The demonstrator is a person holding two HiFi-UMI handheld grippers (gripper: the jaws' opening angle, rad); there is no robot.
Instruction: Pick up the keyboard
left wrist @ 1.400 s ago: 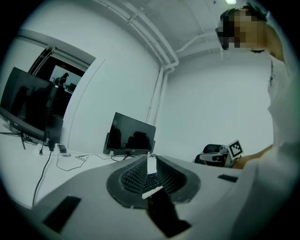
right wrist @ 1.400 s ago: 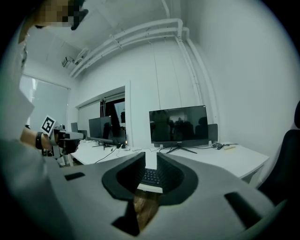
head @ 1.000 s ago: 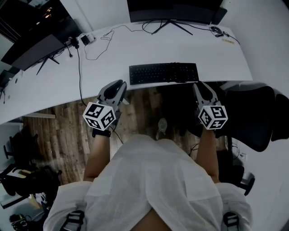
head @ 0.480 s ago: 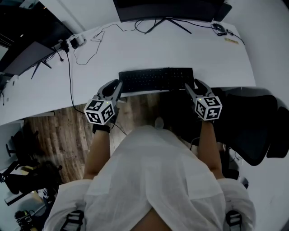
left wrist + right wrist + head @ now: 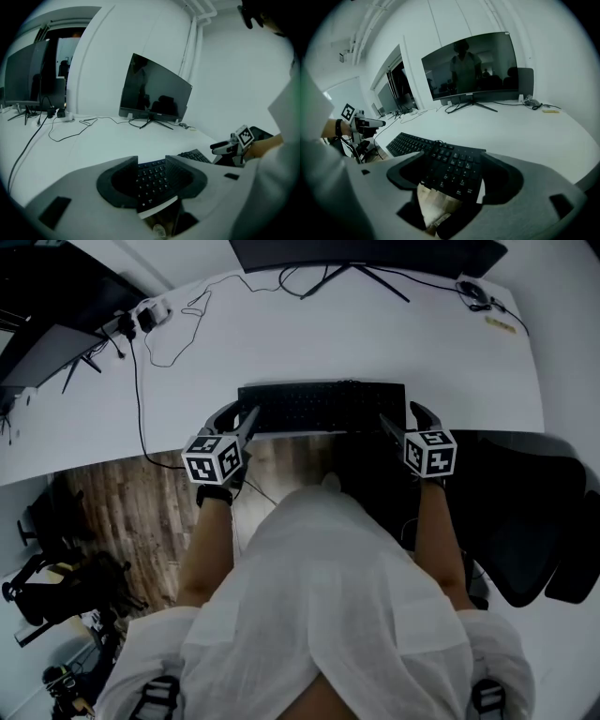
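Right, the big white surface (image 5: pixel 375 343) stretches ahead of both grippers, with the dark monitor (image 5: pixel 366 251) far beyond them at its back. The keyboard (image 5: pixel 322 406) lies flat along the edge nearest the grippers. That looks like the reason for a two-handed approach: it is long and thin, so one gripper sits at each end, and its spot at the rim lets them reach in from off the surface.

Left gripper (image 5: pixel 236 418): jaws part-way apart and opening, the keyboard's left end showing right between them, pads not pressing on it as far as I can see. Right gripper (image 5: pixel 408 420): wider, also opening, the keyboard's right end in the gap with keys right up between the jaws, no squeeze yet.

So nothing is held. The keyboard rests on the surface, bracketed at both ends, and my read is that closing on it is the step in hand.
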